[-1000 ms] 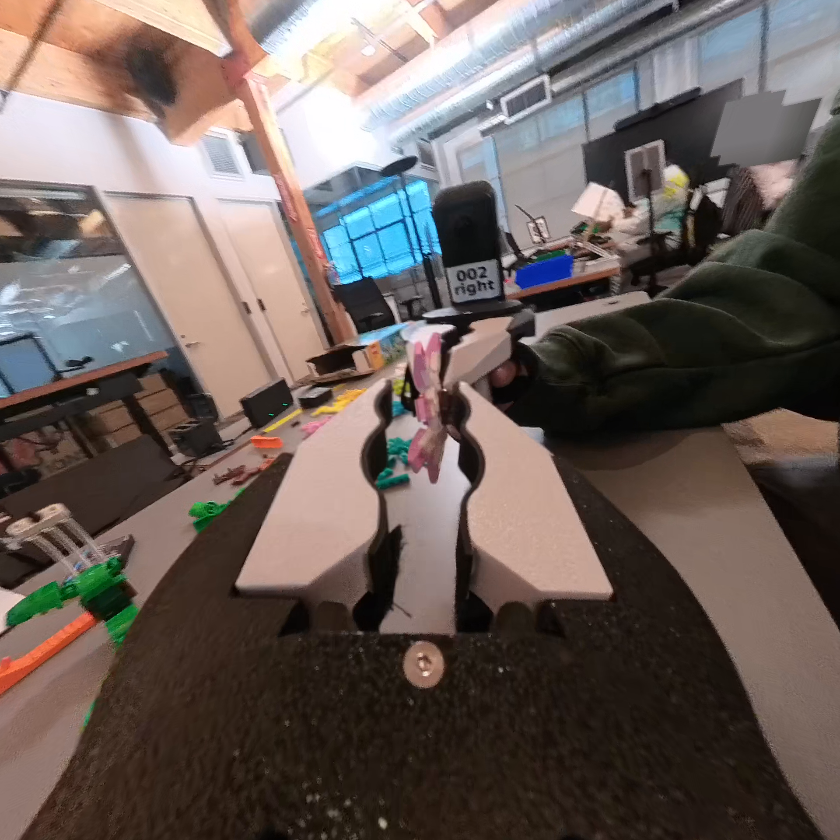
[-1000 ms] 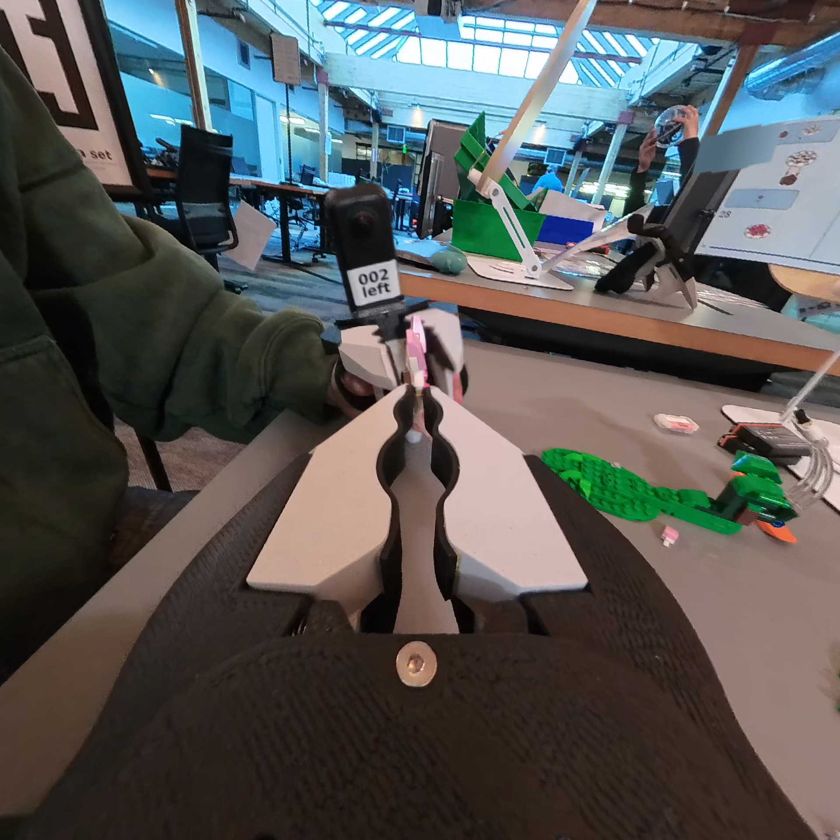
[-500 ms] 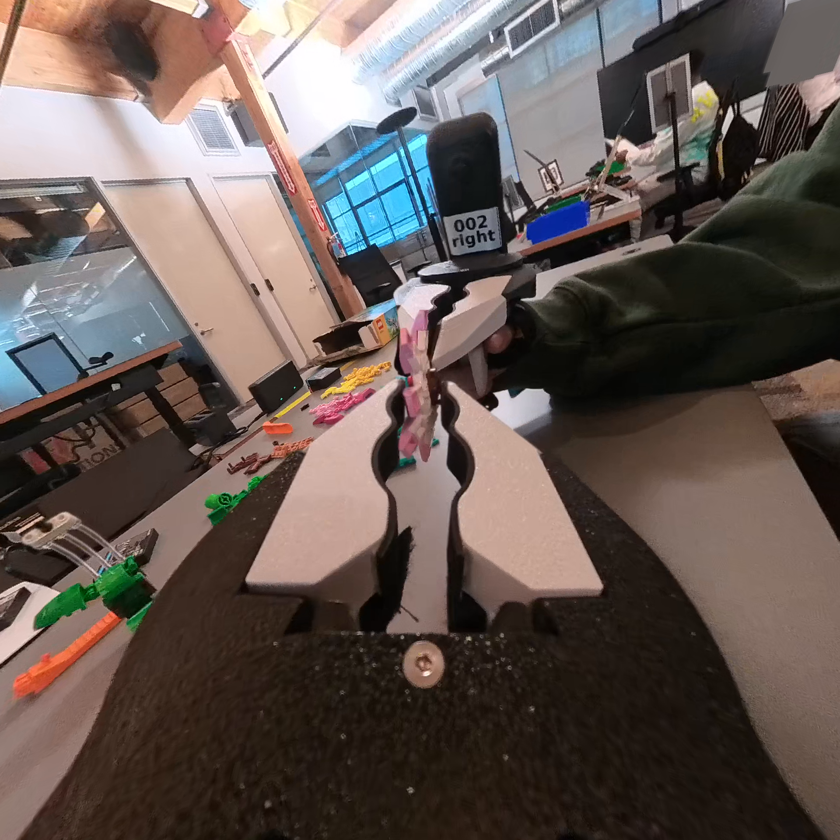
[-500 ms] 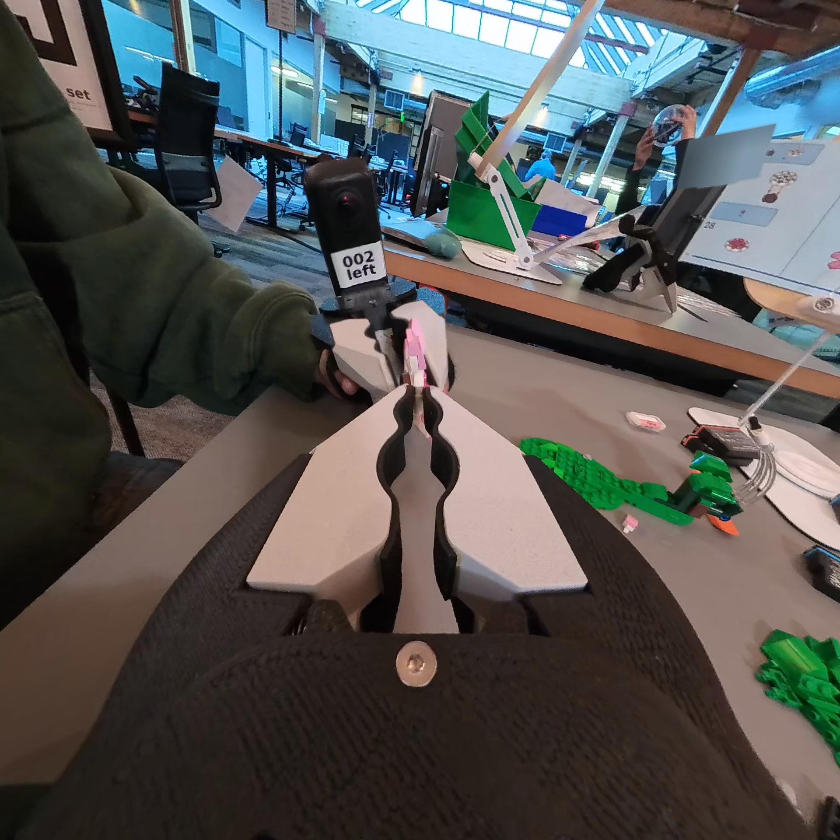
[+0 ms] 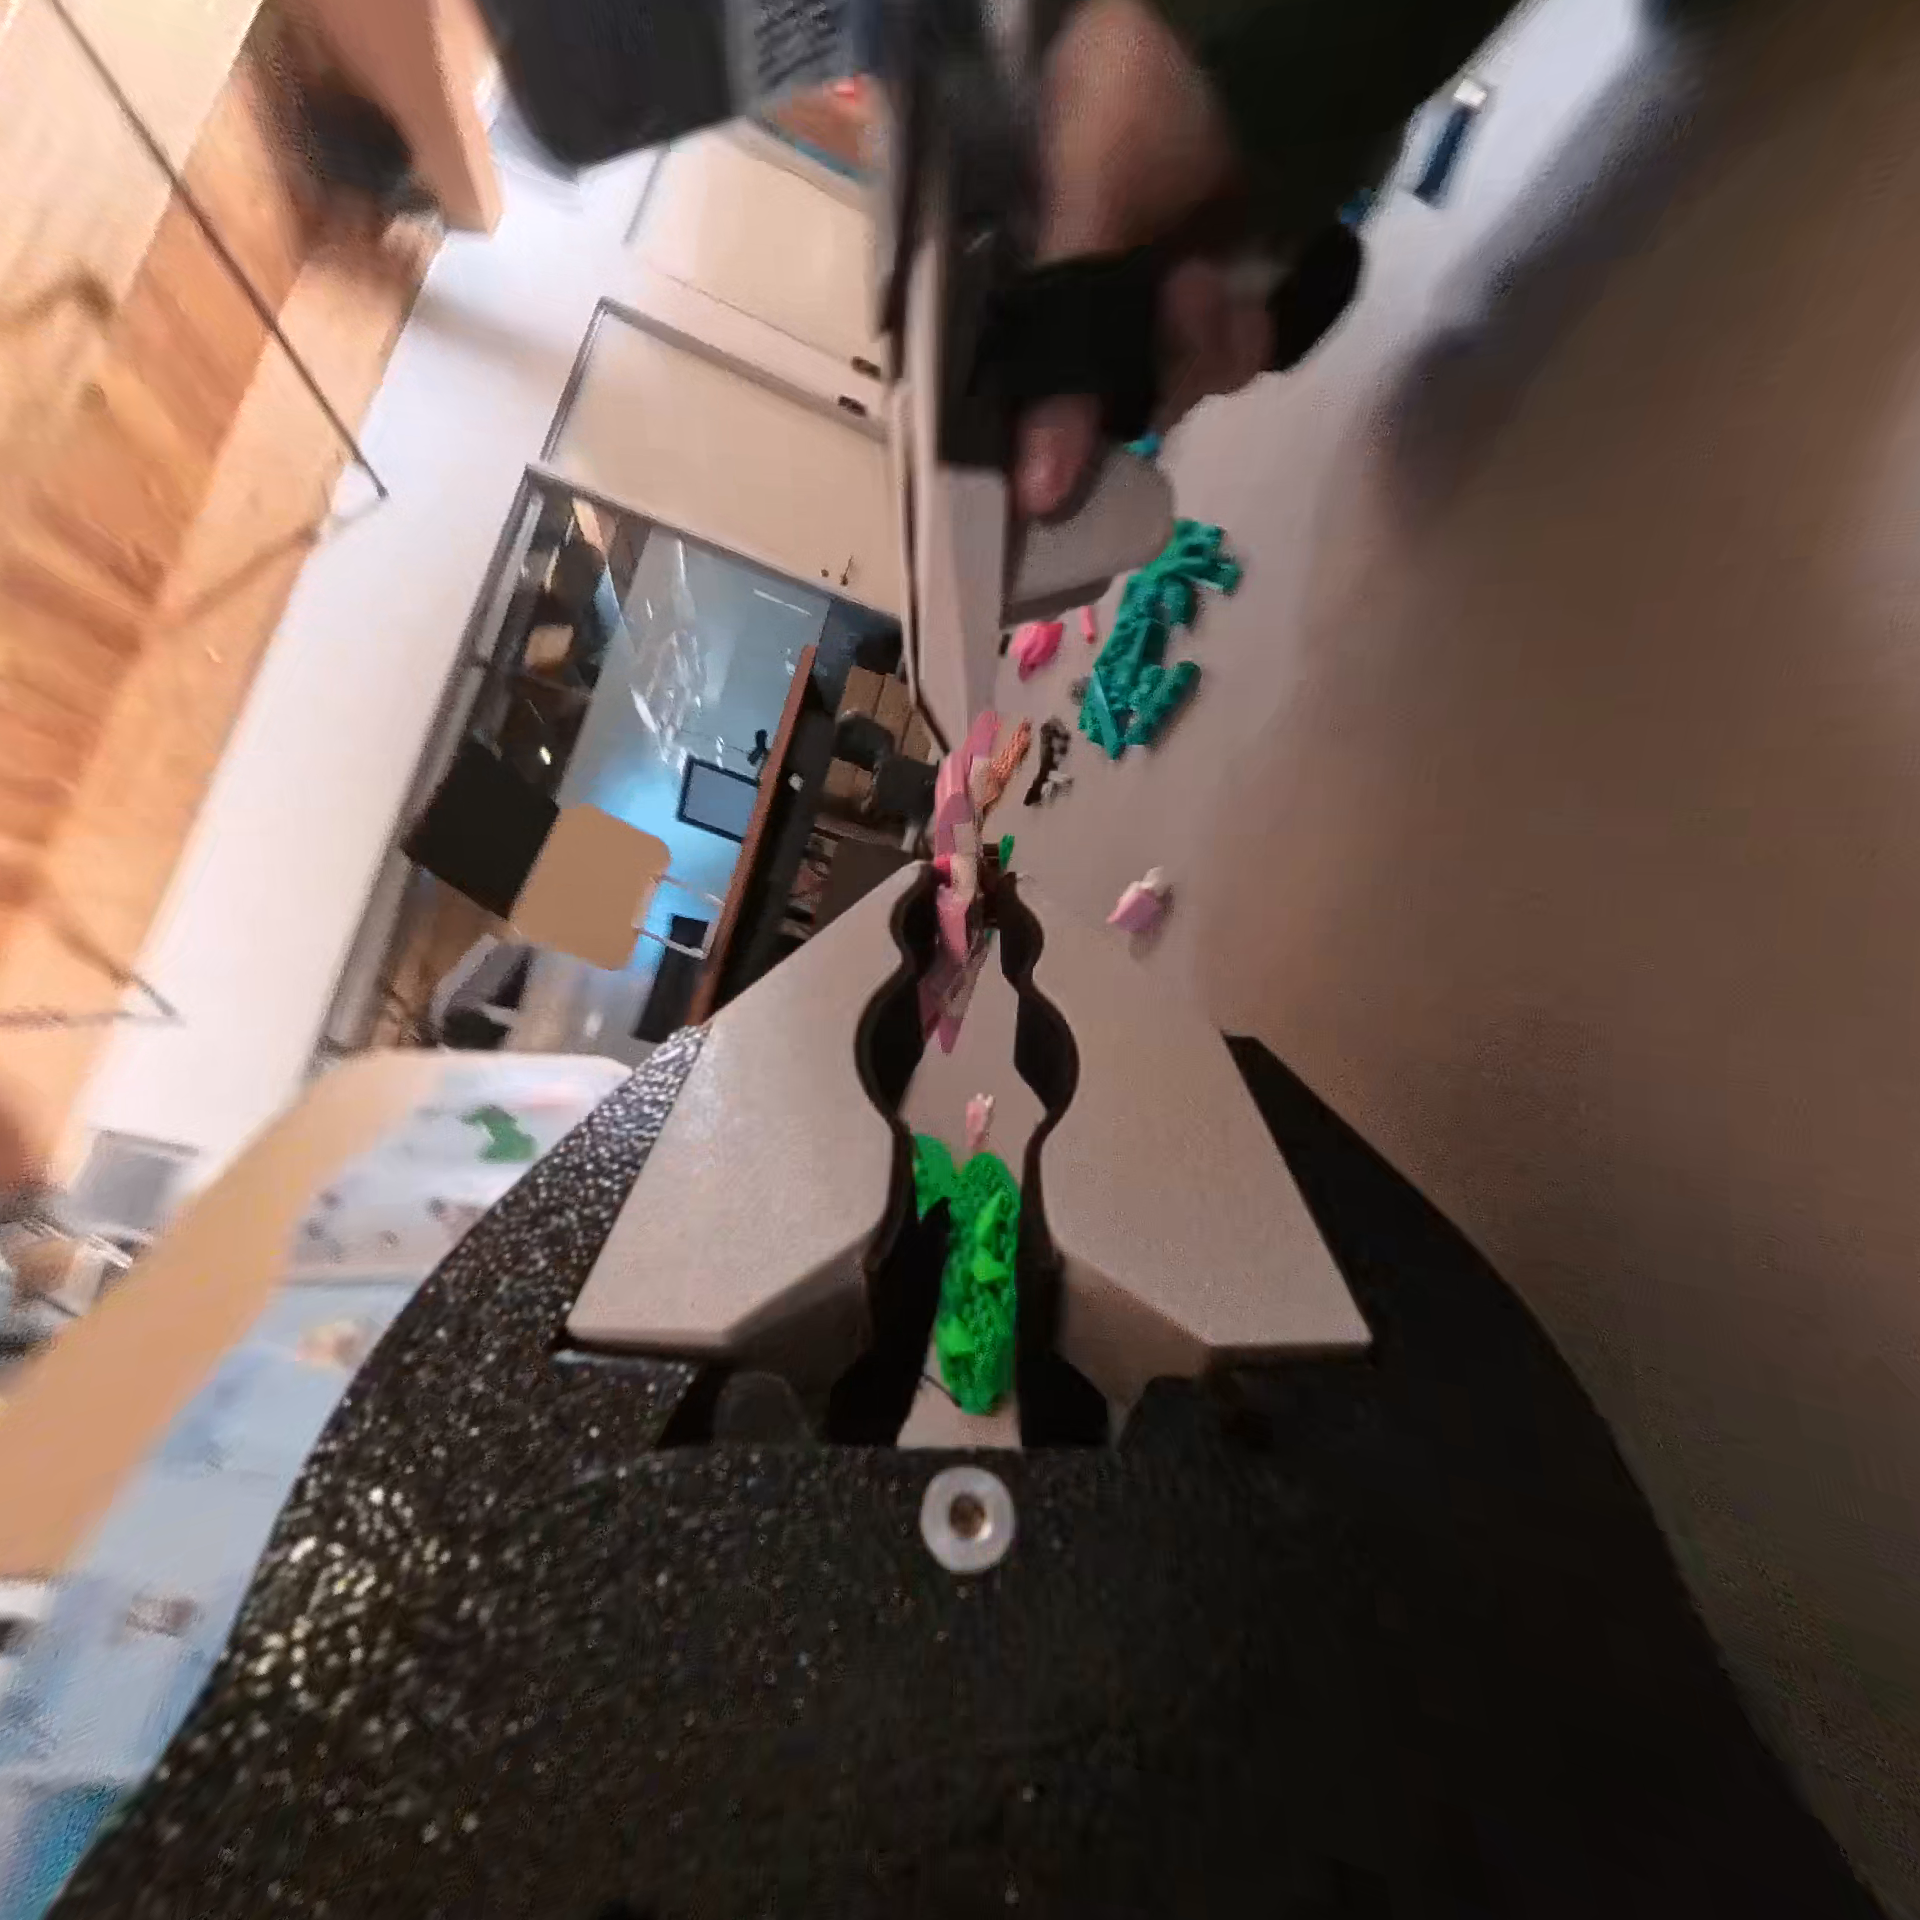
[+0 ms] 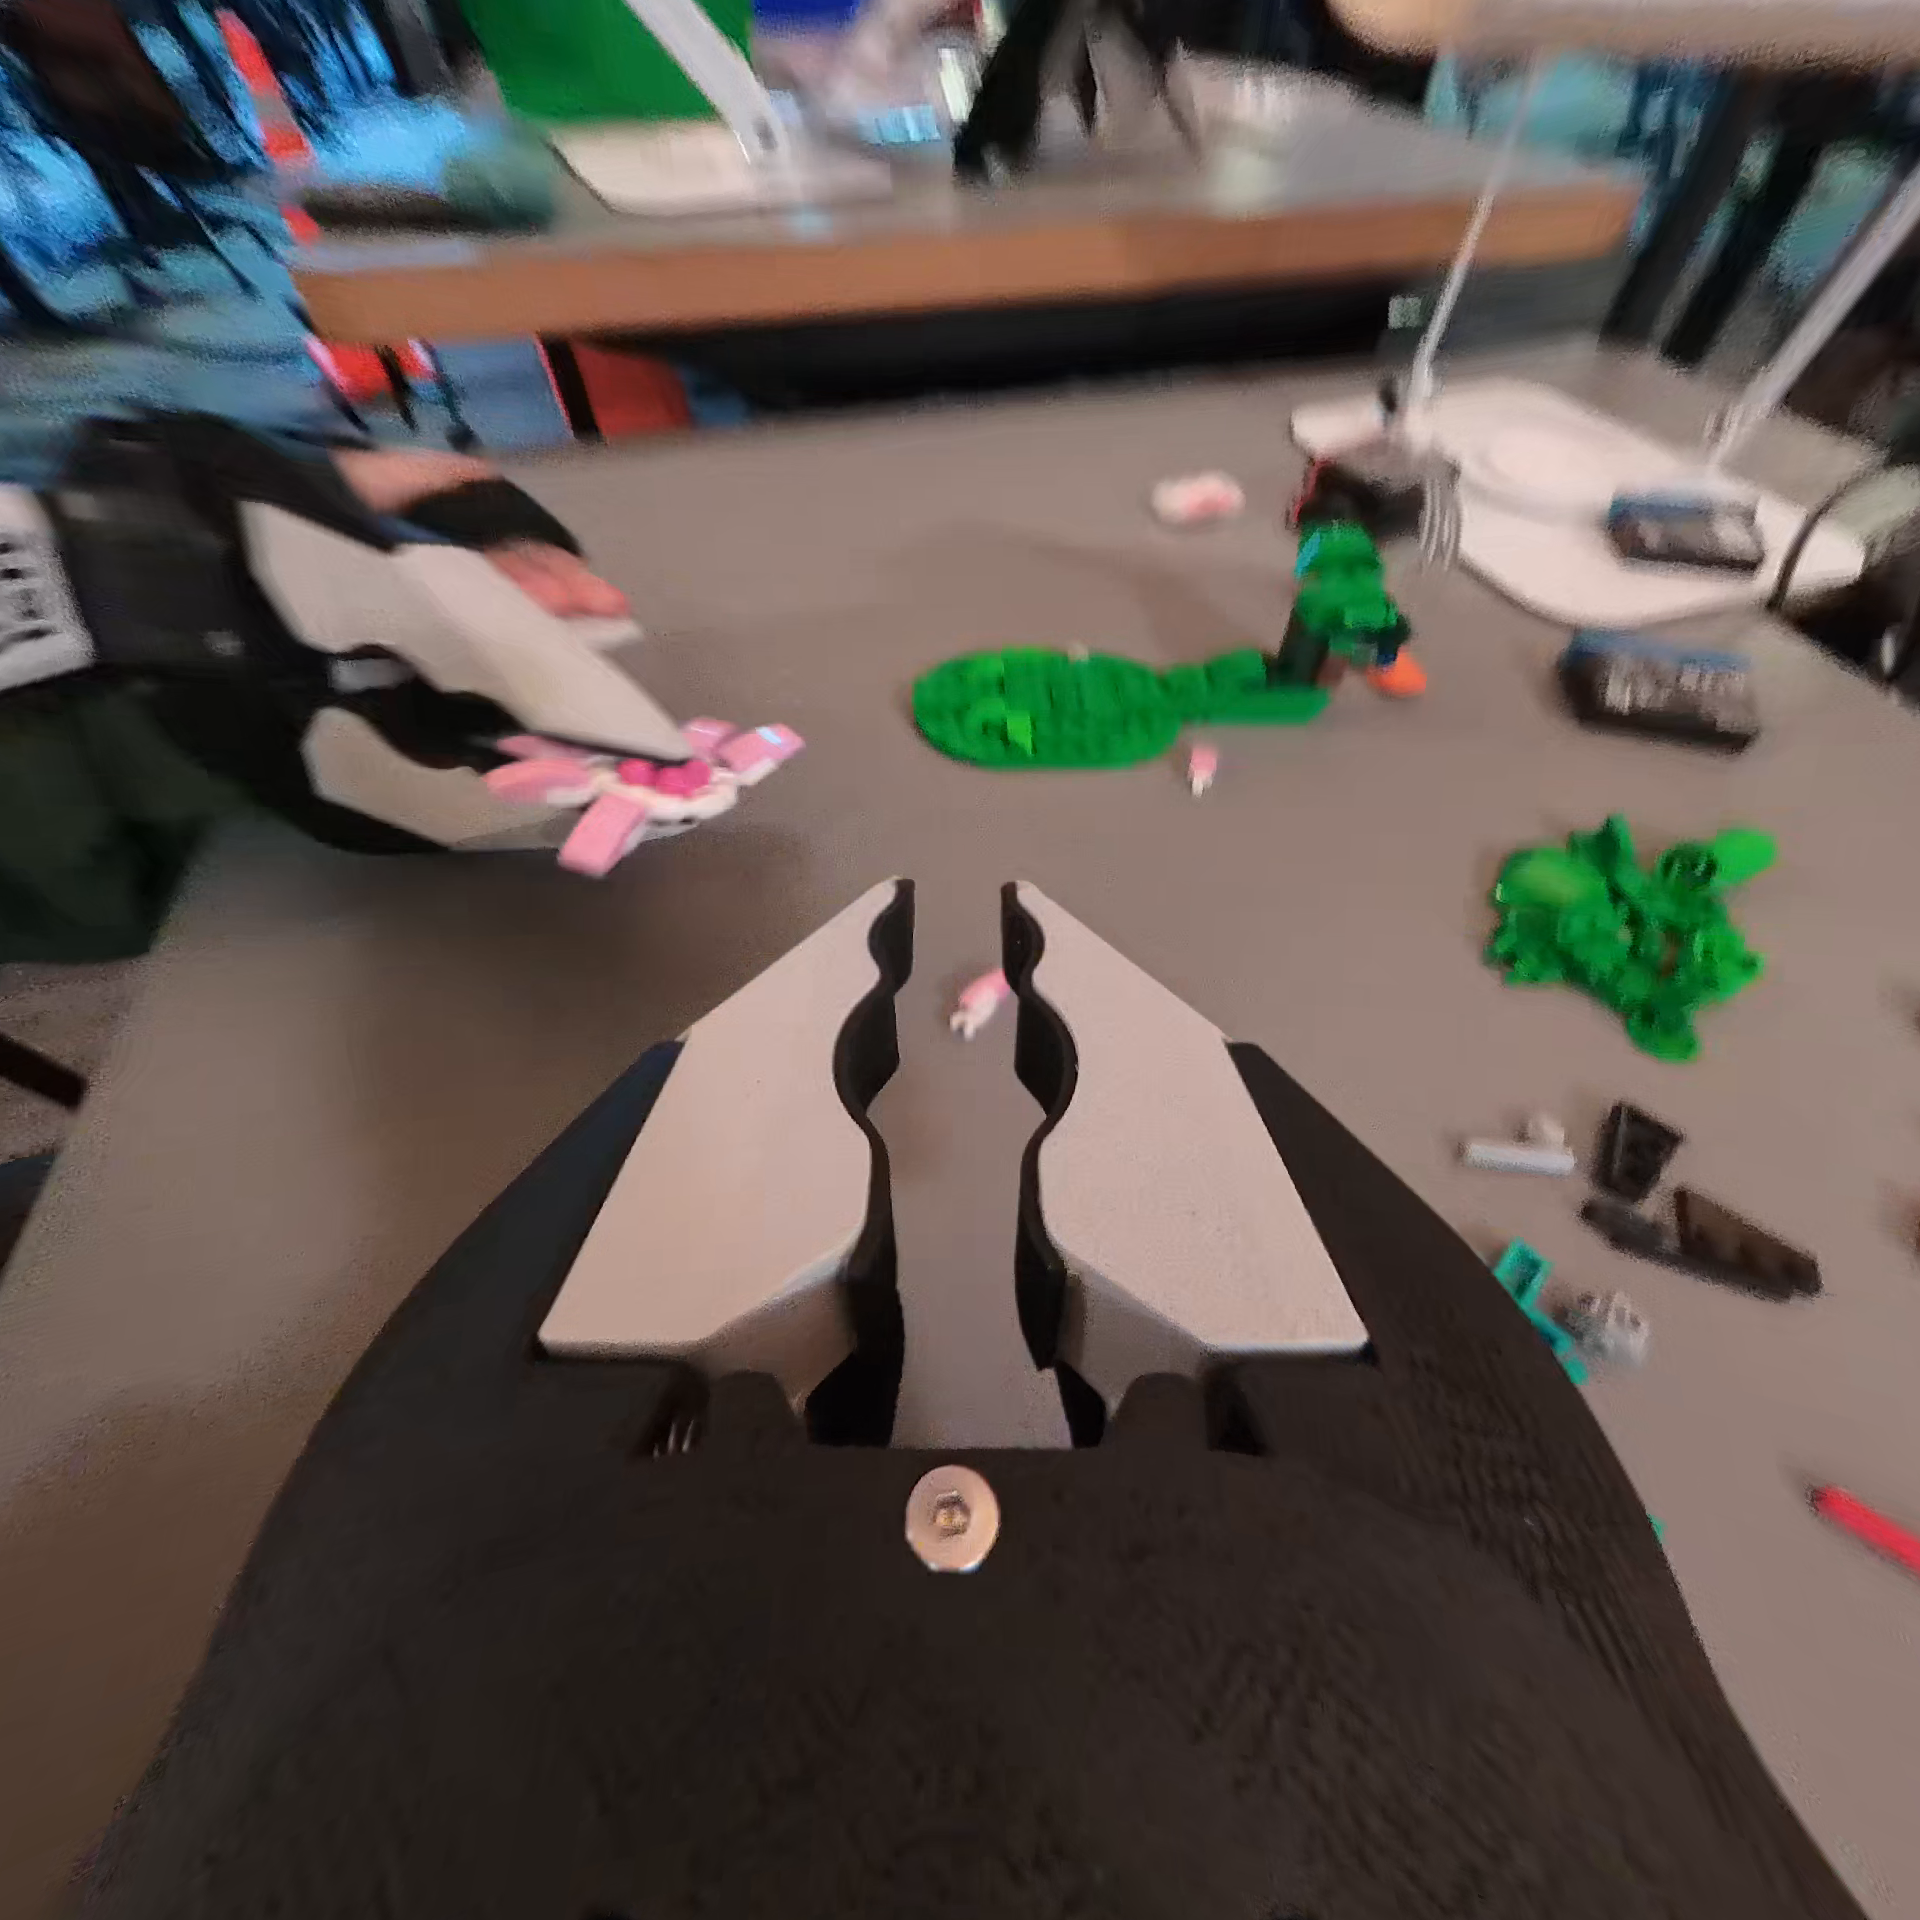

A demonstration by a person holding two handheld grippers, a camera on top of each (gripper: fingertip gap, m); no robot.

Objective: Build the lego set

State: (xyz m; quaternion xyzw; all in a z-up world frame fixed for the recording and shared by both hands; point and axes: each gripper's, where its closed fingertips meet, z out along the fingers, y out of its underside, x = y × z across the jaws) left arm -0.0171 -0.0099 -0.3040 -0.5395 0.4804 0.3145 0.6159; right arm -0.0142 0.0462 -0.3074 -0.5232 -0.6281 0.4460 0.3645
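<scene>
Blurry open workshop w/ desks in the bkgd; a grey table [image 6: 1039, 540] fills the foreground. On it, largest first: a round green plate [image 6: 1049, 709] mid-table, a heap of green leaf pieces [image 6: 1621, 935] at right, dark bricks [image 6: 1694, 1226] nearer the camera. The left gripper [image 6: 665, 774], turned sideways, is clamped on a flat pink flower [image 6: 665, 784], held above the table. The right gripper [image 6: 957, 896] is empty, fingers parted. Just ahead of its tips lies a tiny pink piece [image 6: 977, 1000], approx. centred. Step looks like adding petals to the flower; next move prob. needs lowering onto that piece and pinching gently, since it's small & could skid.
</scene>
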